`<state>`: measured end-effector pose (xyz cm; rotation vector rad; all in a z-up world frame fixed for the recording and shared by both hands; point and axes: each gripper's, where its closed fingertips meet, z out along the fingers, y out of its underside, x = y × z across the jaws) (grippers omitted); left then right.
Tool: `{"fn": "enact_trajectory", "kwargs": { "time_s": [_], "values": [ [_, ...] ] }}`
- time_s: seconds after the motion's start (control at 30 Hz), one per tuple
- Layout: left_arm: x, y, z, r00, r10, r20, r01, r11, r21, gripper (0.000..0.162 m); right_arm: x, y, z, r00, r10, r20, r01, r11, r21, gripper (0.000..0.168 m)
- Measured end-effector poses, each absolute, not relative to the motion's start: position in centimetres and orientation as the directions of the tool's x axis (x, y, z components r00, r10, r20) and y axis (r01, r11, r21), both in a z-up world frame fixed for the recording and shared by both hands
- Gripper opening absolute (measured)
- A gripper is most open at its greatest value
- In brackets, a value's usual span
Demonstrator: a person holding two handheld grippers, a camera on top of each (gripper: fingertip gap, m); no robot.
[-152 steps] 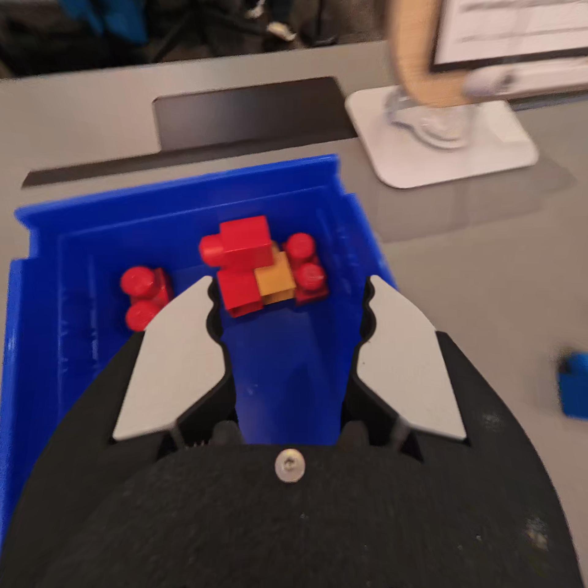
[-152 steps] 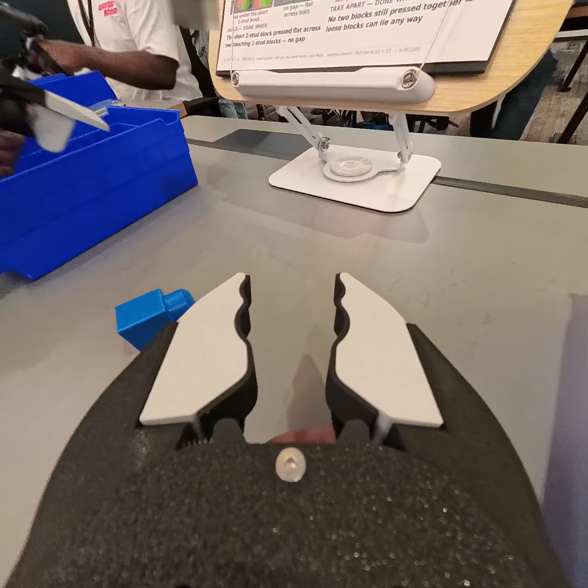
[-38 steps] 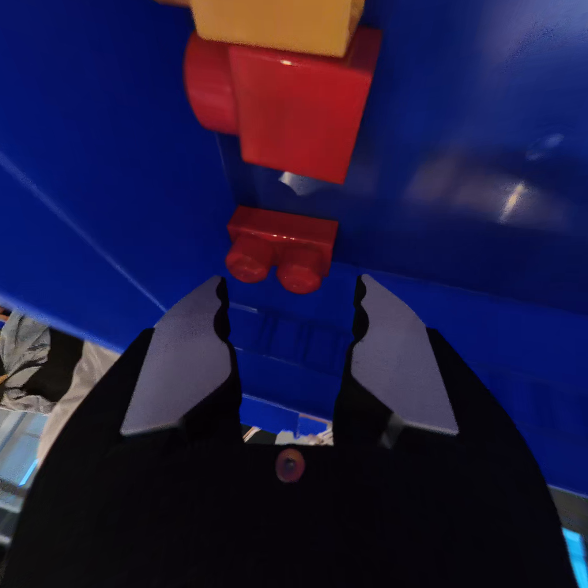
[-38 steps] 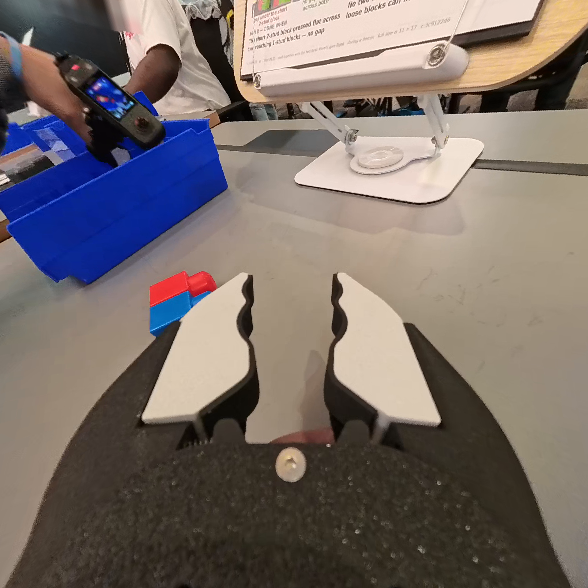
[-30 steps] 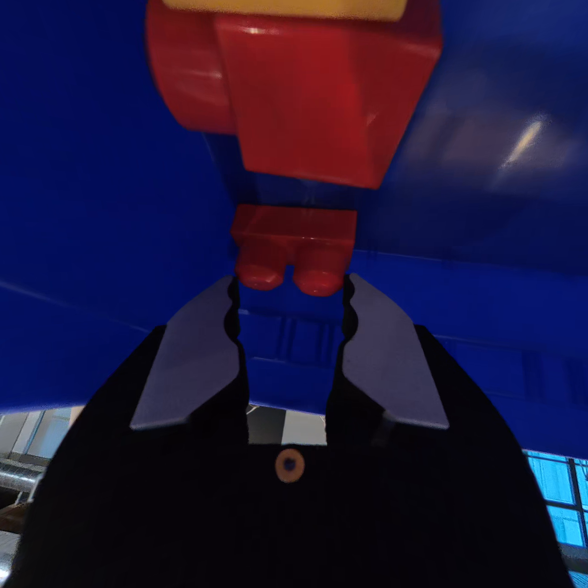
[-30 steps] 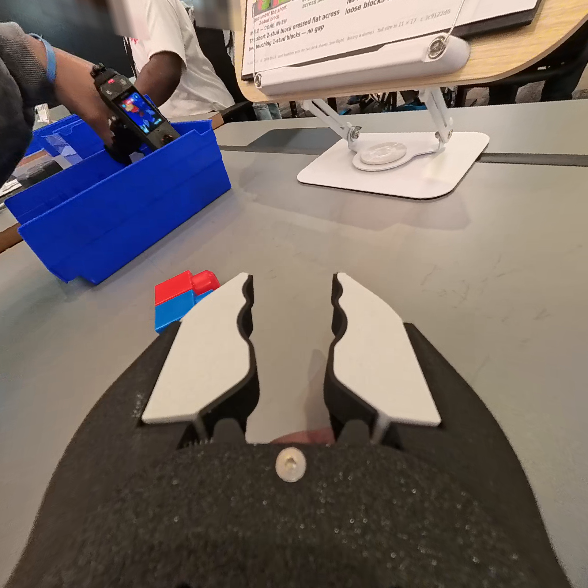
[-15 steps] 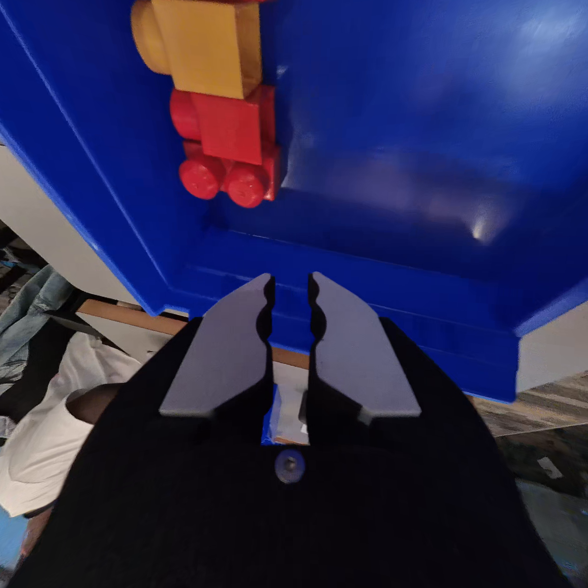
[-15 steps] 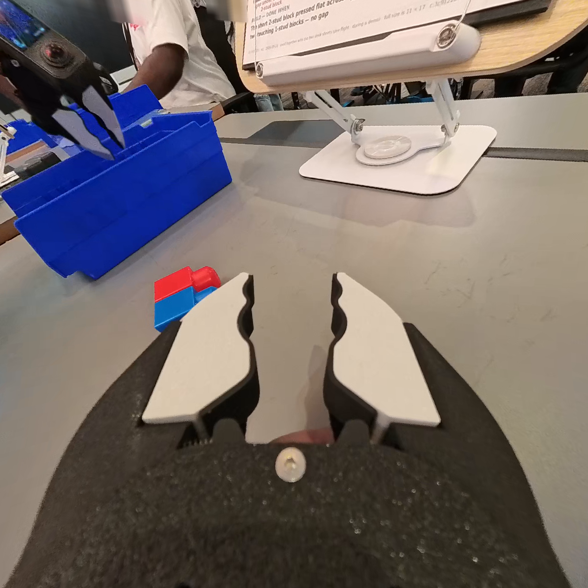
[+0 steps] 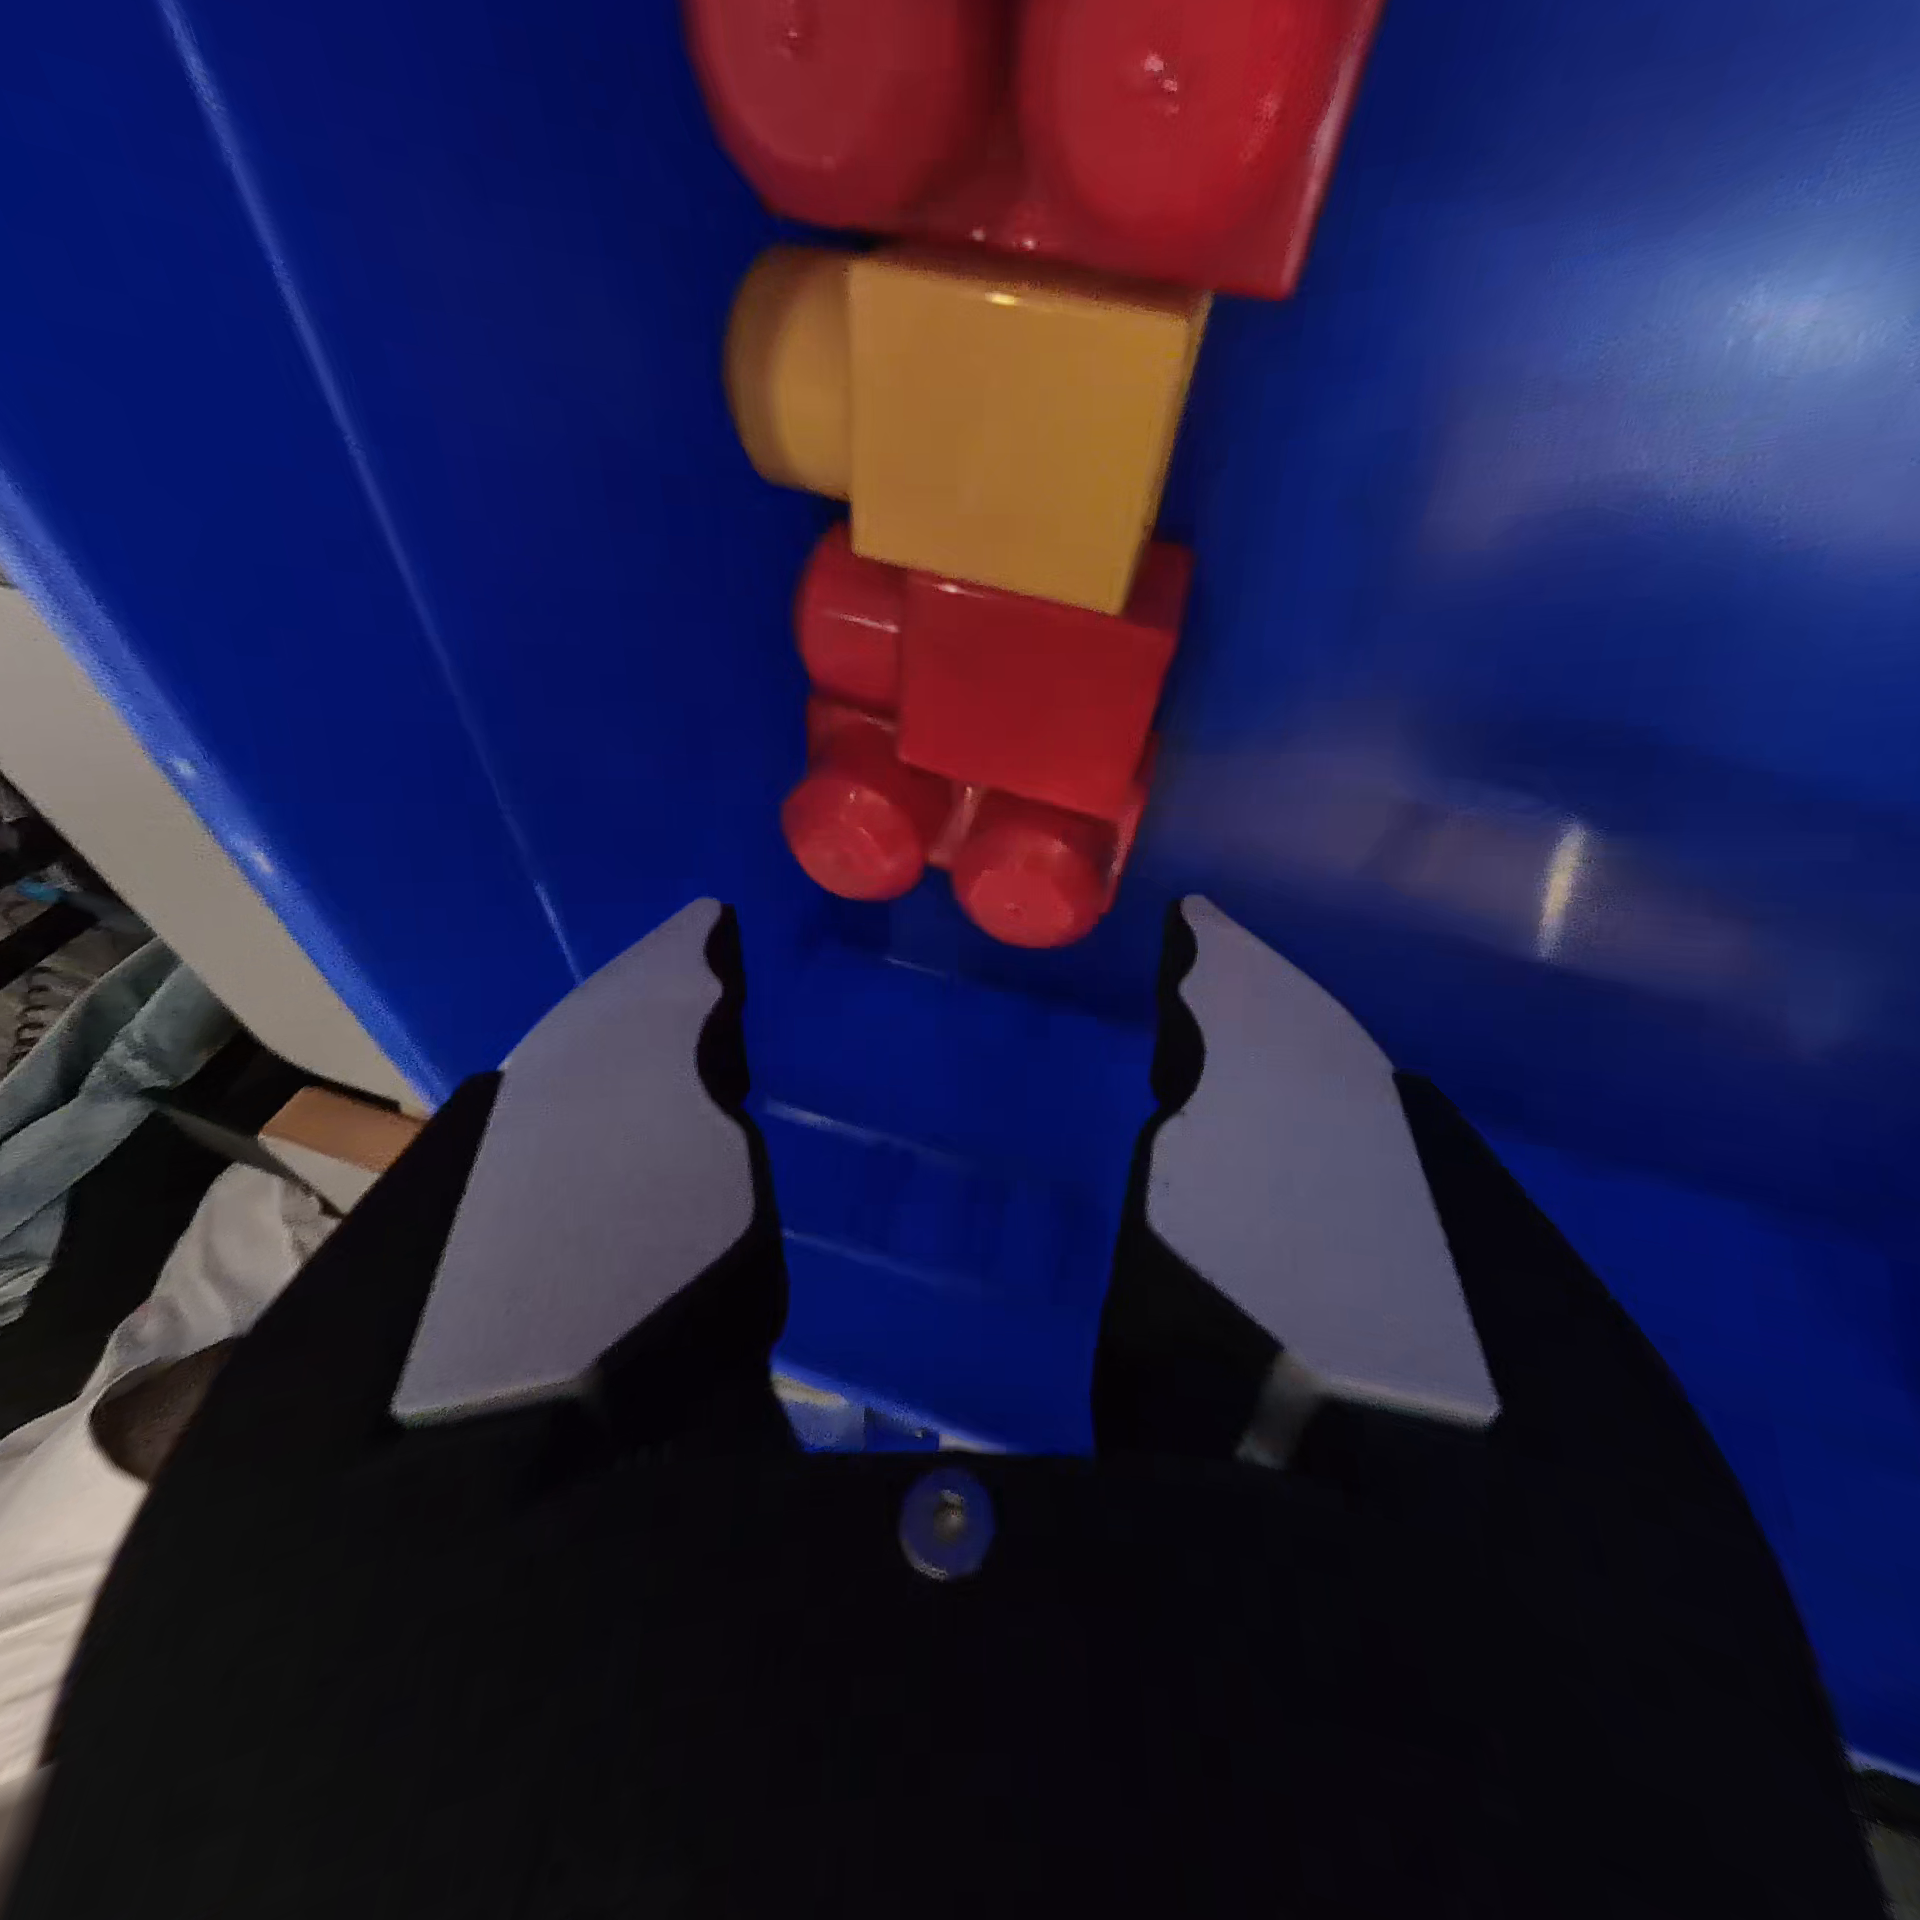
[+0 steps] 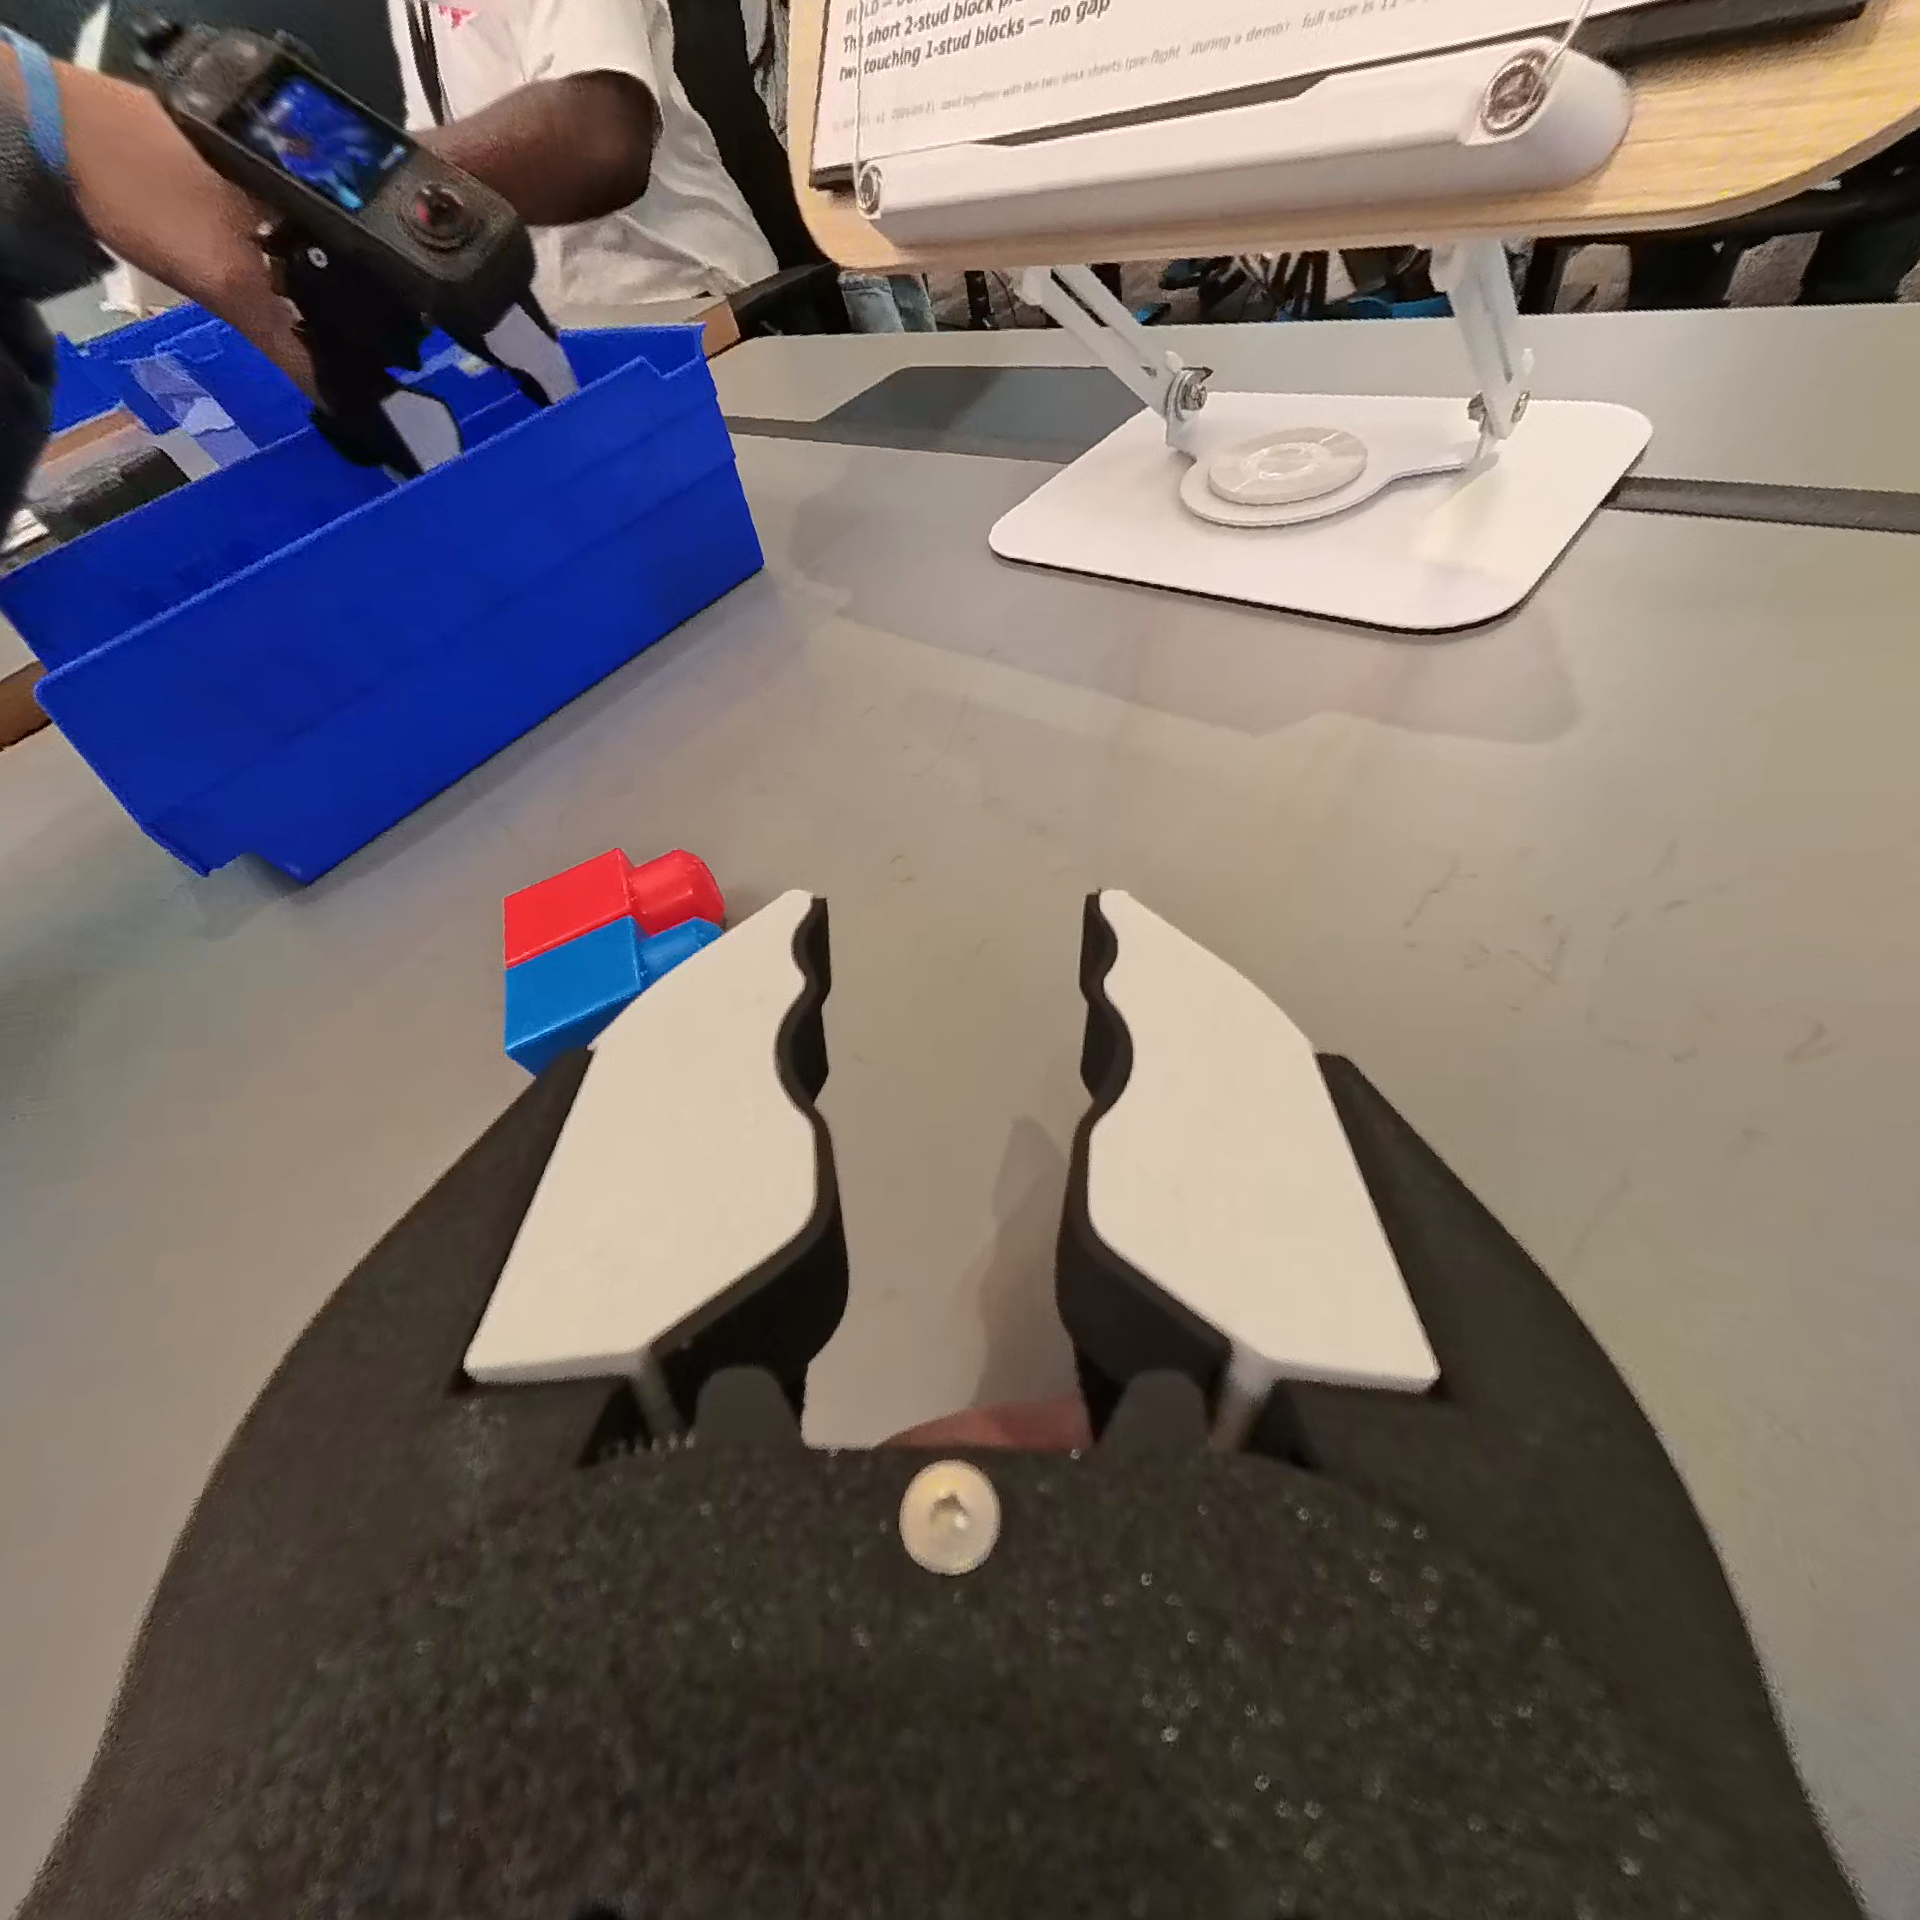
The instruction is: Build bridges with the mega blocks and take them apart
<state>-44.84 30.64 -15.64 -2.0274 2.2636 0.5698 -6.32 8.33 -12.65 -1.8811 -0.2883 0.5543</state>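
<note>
Mega blocks (image 9: 1023,707) glossy red/yellow in blue bin (image 9: 1558,520), left tongs (image 9: 951,925) wide, right tongs (image 10: 954,914) wide, empty

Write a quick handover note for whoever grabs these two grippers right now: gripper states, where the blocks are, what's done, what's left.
Left gripper: open, empty, inside the blue bin, fingers just short of the red two-stud block.
Right gripper: open, empty, hovering over the grey table.
Blocks: in the bin, a red one-stud block, a yellow block and another red two-stud block lie in a row. On the table, a red block lies against a blue block, both on their sides.
Done: two one-stud blocks out.
Left: probably fetch a two-stud block, press it across them, then take the bridge apart.
</note>
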Motion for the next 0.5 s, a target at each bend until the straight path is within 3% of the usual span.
{"fn": "enact_trajectory", "kwargs": {
  "time_s": [0.13,0.3,0.5],
  "values": [
    [-44.4,30.6,-17.5,-0.128,-0.97,-0.208,-0.975,0.085,0.205,0.07,-6.2,8.4,-12.8,0.849,0.452,-0.274,-0.088,-0.39,-0.917,0.046],
    [-45.0,29.8,-17.9,-0.155,-0.973,-0.171,-0.964,0.112,0.242,0.072,-5.9,8.5,-12.7,0.837,0.445,-0.319,-0.133,-0.399,-0.907,0.046],
    [-45.2,27.3,-12.9,-0.187,-0.955,-0.229,-0.96,0.128,0.249,0.072,-6.1,8.4,-12.6,0.841,0.452,-0.298,-0.115,-0.389,-0.914,0.046]
  ]
}}
